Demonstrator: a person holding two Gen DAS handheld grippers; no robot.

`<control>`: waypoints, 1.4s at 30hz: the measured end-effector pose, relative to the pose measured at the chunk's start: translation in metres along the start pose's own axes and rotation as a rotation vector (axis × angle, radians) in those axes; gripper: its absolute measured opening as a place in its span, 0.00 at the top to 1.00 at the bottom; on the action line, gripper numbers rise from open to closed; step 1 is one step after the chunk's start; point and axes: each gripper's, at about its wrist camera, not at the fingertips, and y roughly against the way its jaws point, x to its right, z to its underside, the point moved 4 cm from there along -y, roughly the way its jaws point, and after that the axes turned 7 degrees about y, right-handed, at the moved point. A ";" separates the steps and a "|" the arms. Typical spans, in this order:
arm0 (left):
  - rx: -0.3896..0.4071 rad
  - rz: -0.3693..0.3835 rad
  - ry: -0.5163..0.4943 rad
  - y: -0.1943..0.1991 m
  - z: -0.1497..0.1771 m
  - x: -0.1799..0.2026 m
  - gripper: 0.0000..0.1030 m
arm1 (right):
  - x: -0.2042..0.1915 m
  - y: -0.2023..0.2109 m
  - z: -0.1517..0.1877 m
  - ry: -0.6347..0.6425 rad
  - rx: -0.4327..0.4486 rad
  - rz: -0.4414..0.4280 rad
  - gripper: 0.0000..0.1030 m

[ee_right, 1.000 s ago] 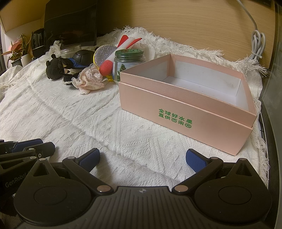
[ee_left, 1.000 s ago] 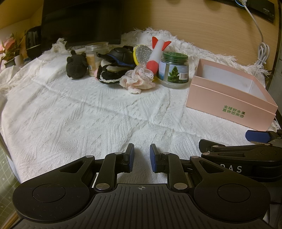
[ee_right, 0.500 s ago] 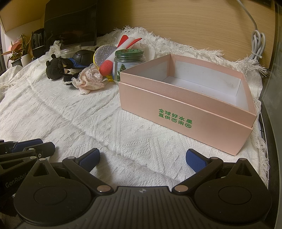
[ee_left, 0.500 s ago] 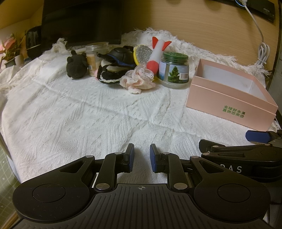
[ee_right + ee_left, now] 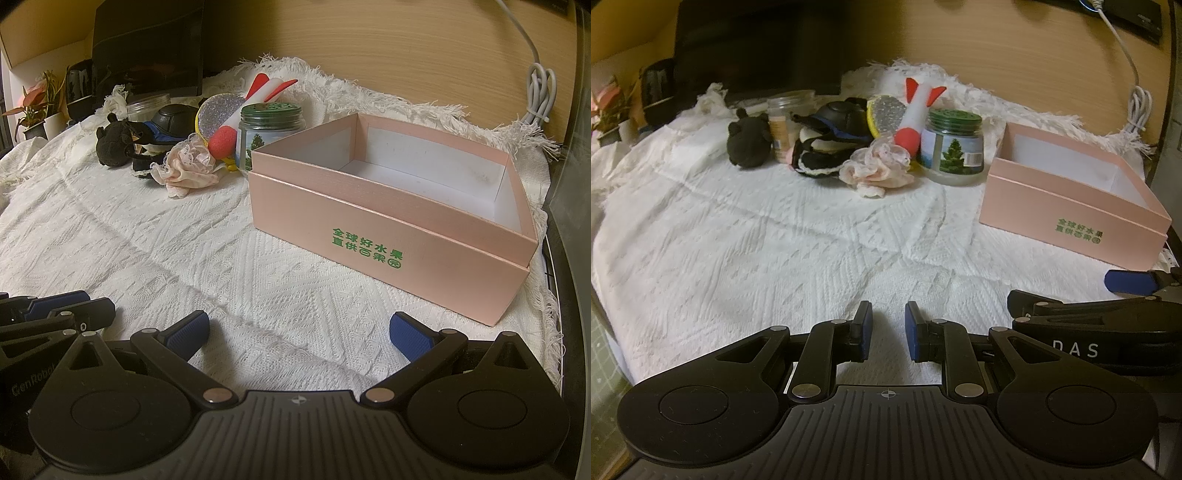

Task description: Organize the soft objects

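Nothing has moved since the earlier frames: both grippers rest low over the near white blanket [image 5: 775,236]. Left gripper [image 5: 886,326] nearly closed on nothing; right gripper [image 5: 299,332] spread wide, empty. Pink box [image 5: 369,236] at right holds nothing. Black plush [image 5: 748,142], lace scrunchie [image 5: 875,170] and rocket toy [image 5: 916,114] lie far off, so sorting looks unstarted

Open white cloth [image 5: 768,251] up front; far clutter around the jar [image 5: 951,151], pink box [image 5: 388,236] rightward.
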 end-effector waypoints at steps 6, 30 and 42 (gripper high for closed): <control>0.005 0.006 0.005 0.000 0.000 -0.001 0.79 | 0.000 0.000 0.000 0.000 0.000 0.000 0.00; -0.099 0.218 0.041 -0.114 -0.231 -0.241 0.79 | -0.011 -0.010 -0.034 -0.130 -0.394 0.055 0.06; -0.027 0.430 0.075 -0.135 -0.244 -0.251 0.79 | -0.119 -0.021 -0.186 -0.015 -0.013 0.189 0.06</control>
